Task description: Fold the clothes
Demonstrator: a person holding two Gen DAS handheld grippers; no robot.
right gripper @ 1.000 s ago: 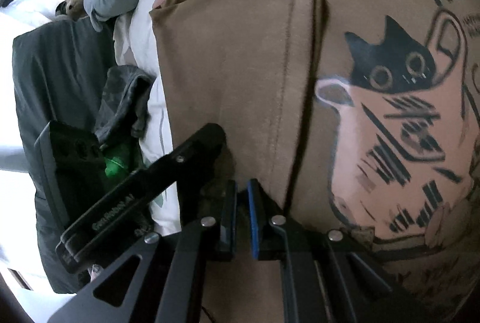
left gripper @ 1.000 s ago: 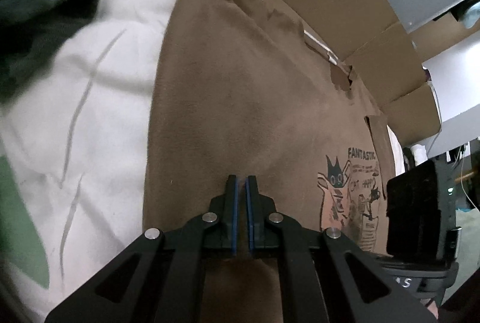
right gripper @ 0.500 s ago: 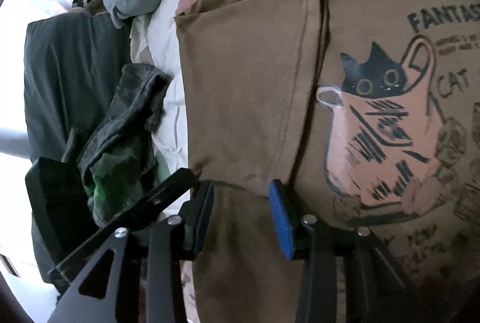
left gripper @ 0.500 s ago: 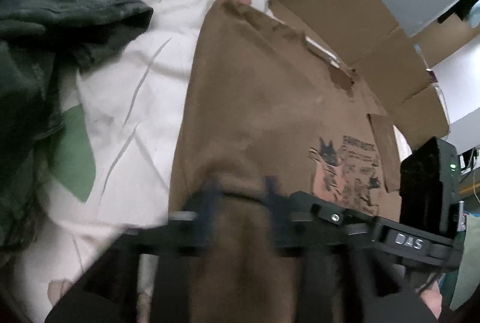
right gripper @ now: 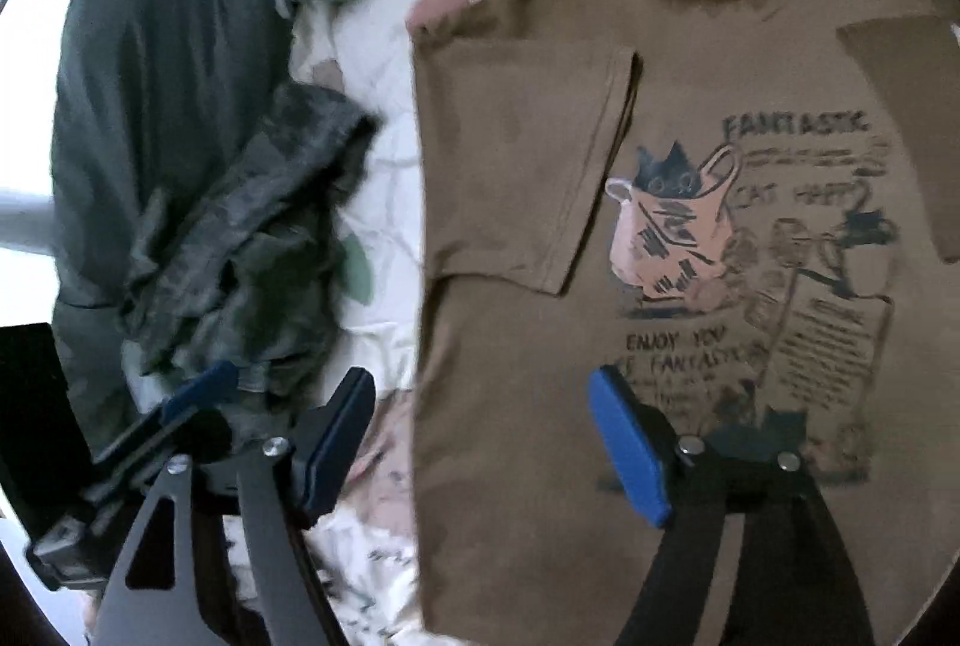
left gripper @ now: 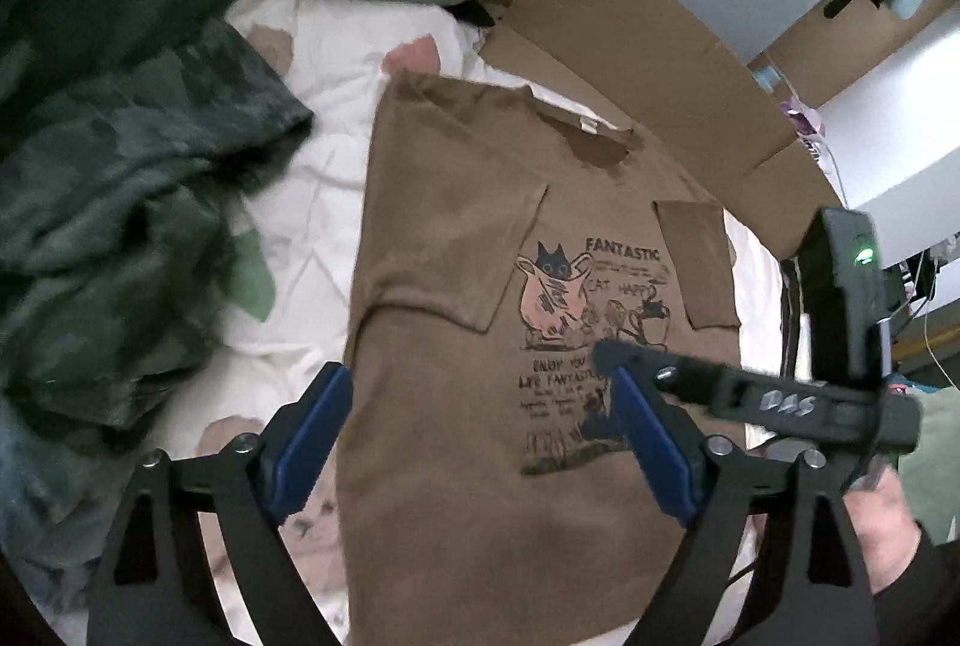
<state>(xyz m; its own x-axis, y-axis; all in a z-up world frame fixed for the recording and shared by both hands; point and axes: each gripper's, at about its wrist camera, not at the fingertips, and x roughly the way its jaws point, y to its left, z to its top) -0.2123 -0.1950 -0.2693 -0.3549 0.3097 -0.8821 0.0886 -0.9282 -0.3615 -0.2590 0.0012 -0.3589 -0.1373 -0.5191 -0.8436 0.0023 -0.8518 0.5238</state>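
One brown T-shirt beneath two spread tongs.

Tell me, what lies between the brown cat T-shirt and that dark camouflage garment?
Only bare white patterned bedsheet separates the brown T-shirt from the camouflage garment; both wrist views show it.

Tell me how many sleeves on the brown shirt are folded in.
2: one sleeve folded over the brown T-shirt left of the cat print, the other sleeve right of it.
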